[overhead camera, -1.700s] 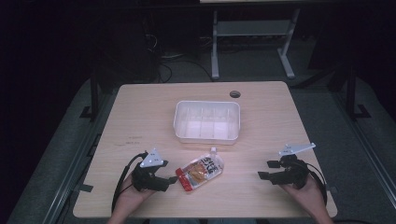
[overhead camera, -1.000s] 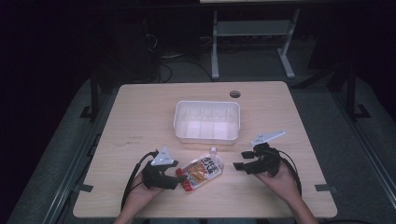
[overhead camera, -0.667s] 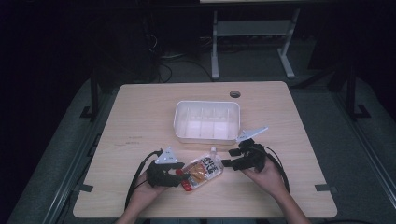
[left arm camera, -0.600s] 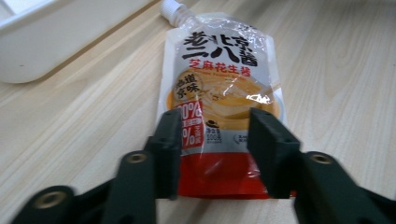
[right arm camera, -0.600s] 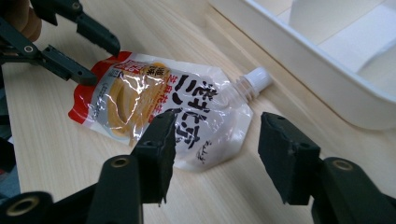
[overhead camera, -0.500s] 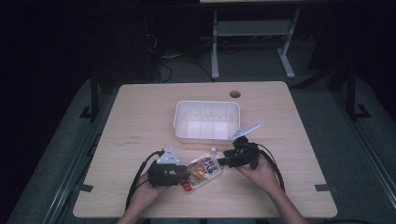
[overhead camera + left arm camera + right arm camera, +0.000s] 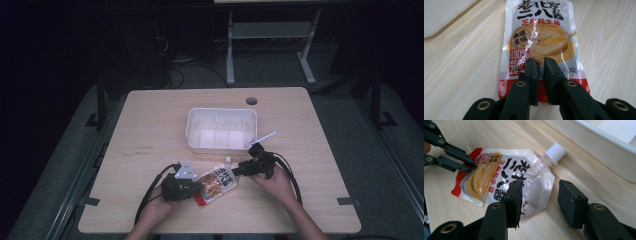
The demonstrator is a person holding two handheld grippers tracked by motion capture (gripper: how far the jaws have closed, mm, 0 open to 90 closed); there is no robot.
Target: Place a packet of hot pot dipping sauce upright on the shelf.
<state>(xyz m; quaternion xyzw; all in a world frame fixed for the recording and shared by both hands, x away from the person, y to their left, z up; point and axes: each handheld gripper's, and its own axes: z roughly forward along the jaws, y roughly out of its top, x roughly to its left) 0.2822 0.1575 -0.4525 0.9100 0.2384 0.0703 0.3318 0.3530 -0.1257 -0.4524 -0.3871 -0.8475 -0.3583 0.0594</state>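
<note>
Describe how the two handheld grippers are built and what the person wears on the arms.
Both the left gripper and the right gripper are black, with flat jaws on linkage arms joined by brass-ringed pivots. Each carries a grey three-cornered plate and trails a black cable. The forearms are bare.

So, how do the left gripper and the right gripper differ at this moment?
The left gripper has its fingers nearly together over the red bottom edge of the pouch; the right gripper has its fingers wide apart. The left one works at the pouch's bottom end, the right one at its top corner, near the white cap. Whether the left one pinches the pouch is unclear. Both are black, hand-held and low over the table.
</note>
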